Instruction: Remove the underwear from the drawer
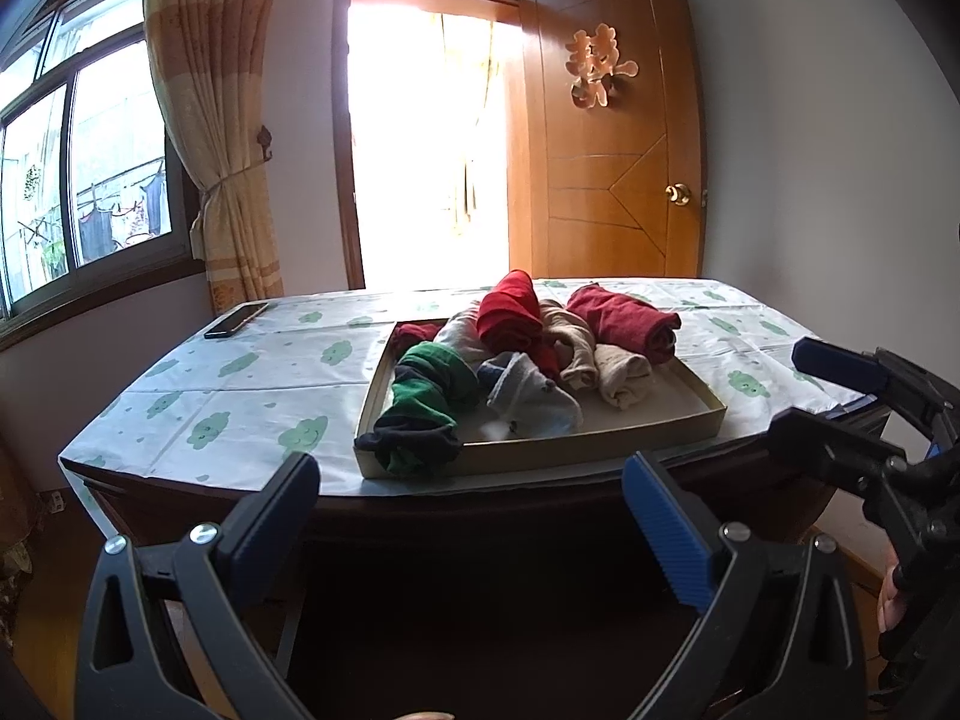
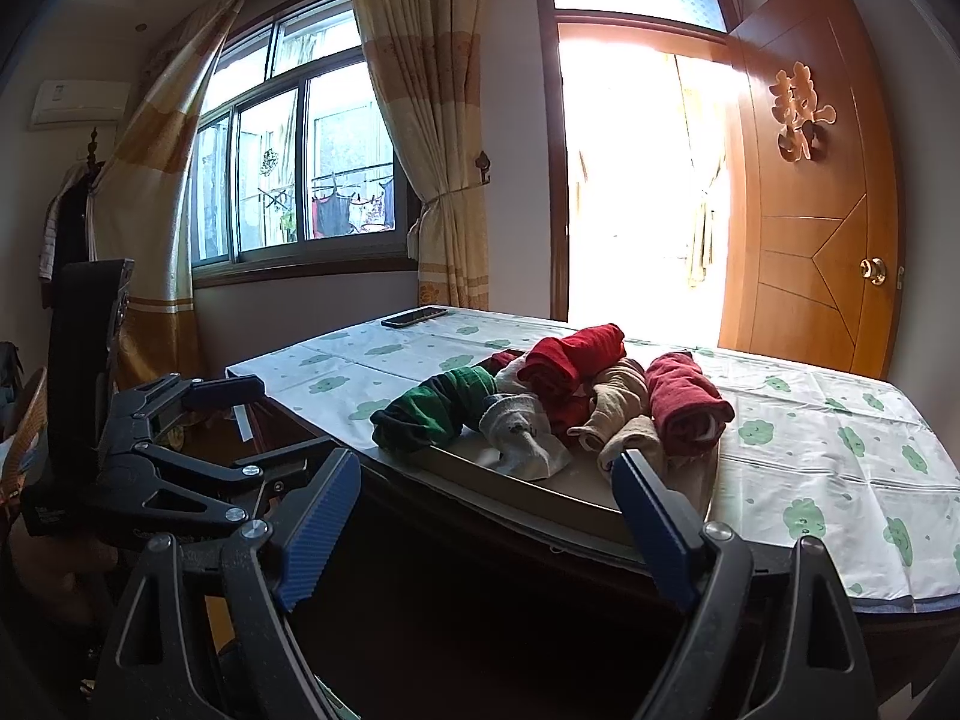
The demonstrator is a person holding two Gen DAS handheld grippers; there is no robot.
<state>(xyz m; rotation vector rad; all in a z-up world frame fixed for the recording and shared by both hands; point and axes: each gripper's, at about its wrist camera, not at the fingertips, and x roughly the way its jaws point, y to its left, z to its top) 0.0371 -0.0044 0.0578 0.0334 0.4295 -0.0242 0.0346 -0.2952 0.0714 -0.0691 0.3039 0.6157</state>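
A shallow cardboard drawer tray point(image 1: 540, 457) point(image 2: 528, 489) lies on the table and holds several rolled pieces of underwear. A green and black roll point(image 1: 426, 402) point(image 2: 438, 408) sits nearest me on the left, with a grey one point(image 1: 528, 390) point(image 2: 522, 432) beside it. Behind them lie a bright red roll point(image 1: 510, 312) point(image 2: 576, 354), a dark red roll point(image 1: 624, 324) point(image 2: 684, 402) and beige rolls point(image 1: 624, 378) point(image 2: 618, 402). My left gripper point(image 1: 468, 480) point(image 2: 264, 420) hangs open, short of the table's front edge, with nothing in it. My right gripper point(image 2: 486, 474) point(image 1: 822, 396) is open too, off the tray's near right corner.
The table wears a white cloth with green clouds point(image 1: 240, 396) point(image 2: 810, 456). A dark phone point(image 1: 236, 319) point(image 2: 414, 317) lies at its far left corner. Behind stand a window with a tied curtain point(image 1: 228, 180) and an open wooden door point(image 1: 606, 138). A chair back point(image 2: 78, 348) stands at left.
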